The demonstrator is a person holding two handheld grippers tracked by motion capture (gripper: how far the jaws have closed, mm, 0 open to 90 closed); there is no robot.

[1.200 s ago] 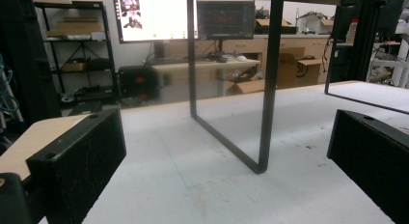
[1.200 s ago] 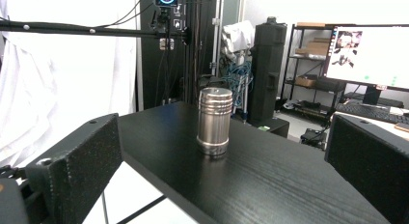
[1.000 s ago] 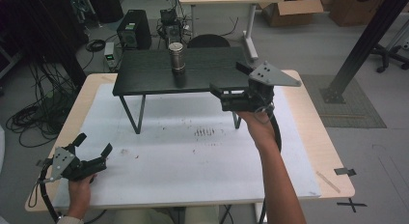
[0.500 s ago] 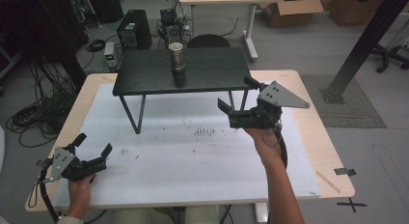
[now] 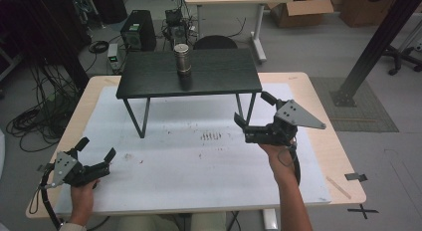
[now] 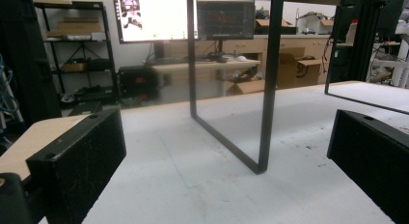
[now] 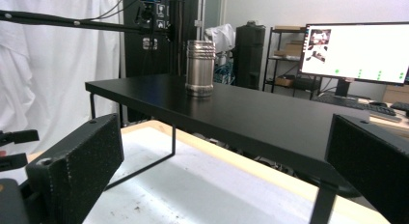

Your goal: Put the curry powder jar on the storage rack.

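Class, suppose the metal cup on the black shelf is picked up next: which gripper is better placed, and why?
Right. The right gripper is raised, open, beside the black shelf, facing the metal cup. The left gripper sits low at the table's near left corner.

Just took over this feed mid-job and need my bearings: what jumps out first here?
A metal cup stands upright, alone, near the back of a small black shelf table set on the white mat. The right gripper is held open, raised by the shelf's front right leg. The left gripper is open, low at the mat's near left corner.
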